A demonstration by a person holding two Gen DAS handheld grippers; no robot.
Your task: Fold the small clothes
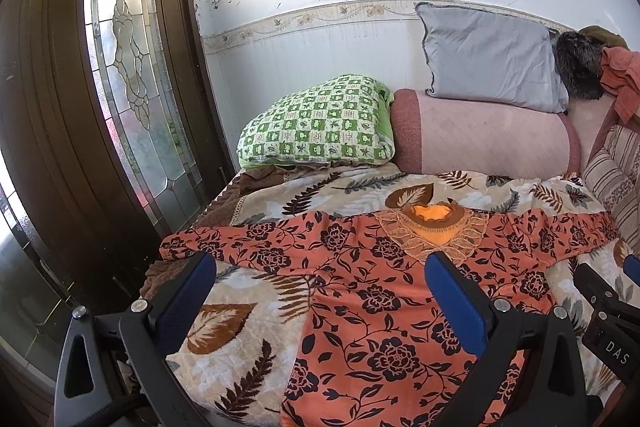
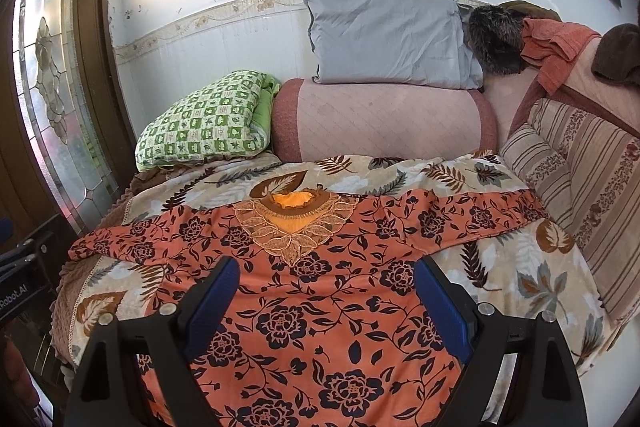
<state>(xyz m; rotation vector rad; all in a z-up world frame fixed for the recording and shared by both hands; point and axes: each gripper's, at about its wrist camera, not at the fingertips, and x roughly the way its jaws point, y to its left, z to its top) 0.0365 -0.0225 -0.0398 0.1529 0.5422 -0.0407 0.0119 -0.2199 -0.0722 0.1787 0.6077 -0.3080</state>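
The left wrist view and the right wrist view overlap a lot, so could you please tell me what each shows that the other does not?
Only the left wrist view shows the whole arched leaded-glass door panel and the right tongs at its edge. Only the right wrist view shows the dark brown cloth draped at far right. Both share the orange floral-print blouse spread flat on the leaf-print blanket, the grey pillow, and open tongs with blue pads.

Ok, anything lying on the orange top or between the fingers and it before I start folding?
Nothing visible. The orange floral top lies spread flat on the leaf-print blanket with both sleeves out, and the open left gripper and right gripper hover directly over it.
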